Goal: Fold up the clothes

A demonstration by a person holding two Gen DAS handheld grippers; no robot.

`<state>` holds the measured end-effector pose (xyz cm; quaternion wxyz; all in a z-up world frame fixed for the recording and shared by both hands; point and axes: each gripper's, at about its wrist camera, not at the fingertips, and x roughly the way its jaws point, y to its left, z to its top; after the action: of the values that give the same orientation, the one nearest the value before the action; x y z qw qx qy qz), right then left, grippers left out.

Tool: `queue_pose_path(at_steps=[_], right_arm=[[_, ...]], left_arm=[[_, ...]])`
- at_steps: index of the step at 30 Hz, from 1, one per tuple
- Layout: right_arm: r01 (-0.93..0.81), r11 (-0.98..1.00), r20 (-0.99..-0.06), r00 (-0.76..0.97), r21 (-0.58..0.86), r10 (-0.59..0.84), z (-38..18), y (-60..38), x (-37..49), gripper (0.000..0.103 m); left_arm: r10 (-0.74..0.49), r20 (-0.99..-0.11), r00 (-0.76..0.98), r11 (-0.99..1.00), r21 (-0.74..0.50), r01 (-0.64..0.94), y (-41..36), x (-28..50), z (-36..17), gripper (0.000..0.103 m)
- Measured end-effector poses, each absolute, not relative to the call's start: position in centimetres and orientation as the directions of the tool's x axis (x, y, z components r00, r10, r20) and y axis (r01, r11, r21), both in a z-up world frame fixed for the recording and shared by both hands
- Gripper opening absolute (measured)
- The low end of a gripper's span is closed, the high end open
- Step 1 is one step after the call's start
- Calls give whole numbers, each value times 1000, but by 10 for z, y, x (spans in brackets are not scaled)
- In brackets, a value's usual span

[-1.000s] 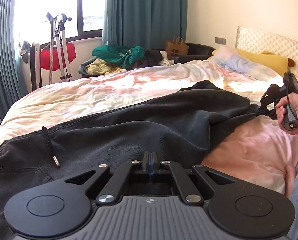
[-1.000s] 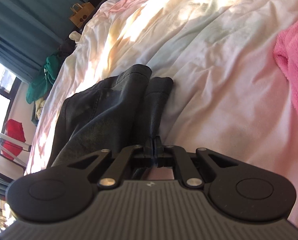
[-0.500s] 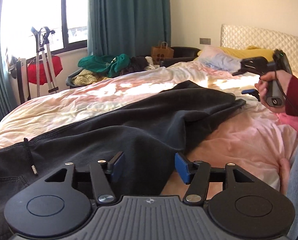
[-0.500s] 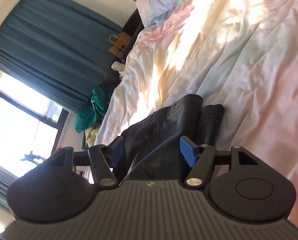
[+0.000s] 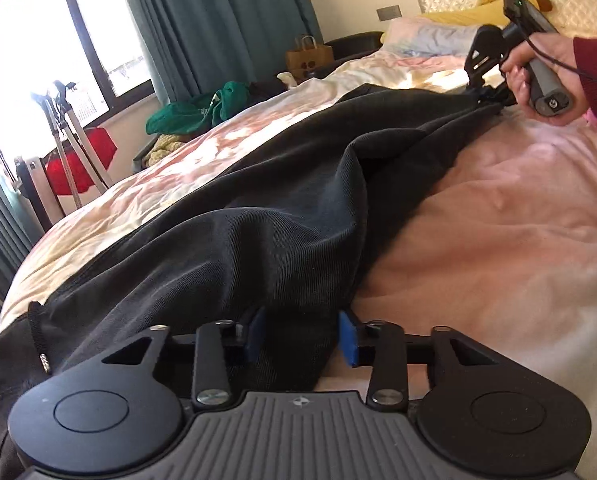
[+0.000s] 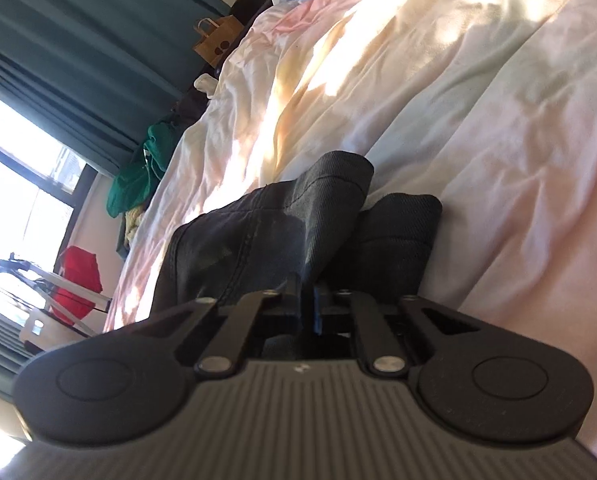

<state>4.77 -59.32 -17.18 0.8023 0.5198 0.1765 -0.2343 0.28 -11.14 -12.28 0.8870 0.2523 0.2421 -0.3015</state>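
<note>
A: Left gripper (image 5: 301, 338) low over the near edge of the bed (image 5: 498, 240), matte black arms, blue pads, ribbed grey body behind. Its jaws are closing, and a thick fold of the trousers (image 5: 258, 216) sits between them; the right pad stands just clear of the cloth.

B: And that cloth is heavy stuff: charcoal, a fine twill rib, soft rounded creases rather than sharp ones. A black drawstring (image 5: 38, 336) with a metal tip hangs at the waist end, by the bed's near left corner.

A: The trousers run in a long, rumpled band from the left gripper across the bed toward the head end, over a pale, wrinkled cover in cream and pink.

B: Far end now: the right gripper (image 6: 306, 306) is clamped tight on the trousers. In its own view the jaws are pressed together on the cloth, with two stitched leg ends poking out past the tips, one lying over the other.

A: From the left view you see the right hand (image 5: 538, 68), in a dark red sleeve, wrapped round the handle, the cloth drawn up to the jaws.

B: So one garment, a gripper at each end.
</note>
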Motion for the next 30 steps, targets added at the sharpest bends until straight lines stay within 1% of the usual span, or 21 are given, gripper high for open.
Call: queue_pose_path(at_steps=[1, 2, 4, 6, 8, 11, 13, 15, 17, 18, 19, 20, 21, 22, 26, 30], right_arm=[[546, 341, -510, 838, 766, -197, -170, -594, 44, 5], [529, 340, -487, 848, 777, -207, -165, -593, 40, 5], [502, 349, -447, 865, 791, -230, -154, -591, 33, 5], [501, 388, -428, 865, 774, -264, -139, -584, 25, 5], [525, 394, -441, 850, 754, -289, -131, -580, 13, 5], [573, 350, -502, 819, 741, -277, -138, -584, 1, 5], [573, 293, -524, 819, 765, -233, -149, -591, -3, 6], [571, 221, -538, 820, 790, -195, -160, -596, -7, 8], [569, 148, -541, 819, 809, -189, -165, -596, -14, 10], [566, 111, -541, 819, 817, -191, -167, -595, -19, 13], [560, 82, -538, 821, 825, -193, -168, -593, -23, 24], [550, 63, -530, 825, 833, -195, -169, -591, -26, 32], [546, 51, -528, 827, 837, -194, -169, -590, -27, 53], [547, 47, -530, 826, 836, -191, -170, -589, -27, 69], [543, 58, -533, 836, 838, -135, -176, -591, -16, 70], [475, 74, -469, 879, 877, -81, -187, -599, 2, 70]], left_arm=[[-420, -579, 699, 694, 292, 659, -110, 3, -120, 5], [-428, -576, 697, 696, 282, 660, -109, 3, -118, 2], [-446, -563, 695, 705, 257, 661, -102, 3, -110, 2], [-467, -548, 694, 718, 224, 659, -94, 2, -101, 2], [-497, -537, 682, 724, 176, 667, -82, 2, -88, 2], [-528, -538, 657, 712, 141, 688, -70, -2, -76, 2], [-518, -554, 652, 720, 130, 682, -68, 0, -76, 2], [-492, -573, 655, 723, 150, 674, -72, 1, -80, 2], [-473, -587, 657, 724, 167, 669, -75, 1, -84, 3], [-469, -591, 656, 726, 165, 668, -76, 1, -85, 3], [-466, -595, 655, 728, 162, 666, -77, 2, -86, 4], [-464, -596, 656, 732, 158, 662, -76, 1, -86, 4], [-463, -595, 657, 738, 153, 658, -76, 1, -86, 4], [-461, -594, 659, 743, 147, 653, -76, 1, -86, 5], [-459, -599, 656, 766, 107, 634, -71, 5, -85, 7], [-455, -599, 659, 784, 82, 615, -69, 8, -85, 9]])
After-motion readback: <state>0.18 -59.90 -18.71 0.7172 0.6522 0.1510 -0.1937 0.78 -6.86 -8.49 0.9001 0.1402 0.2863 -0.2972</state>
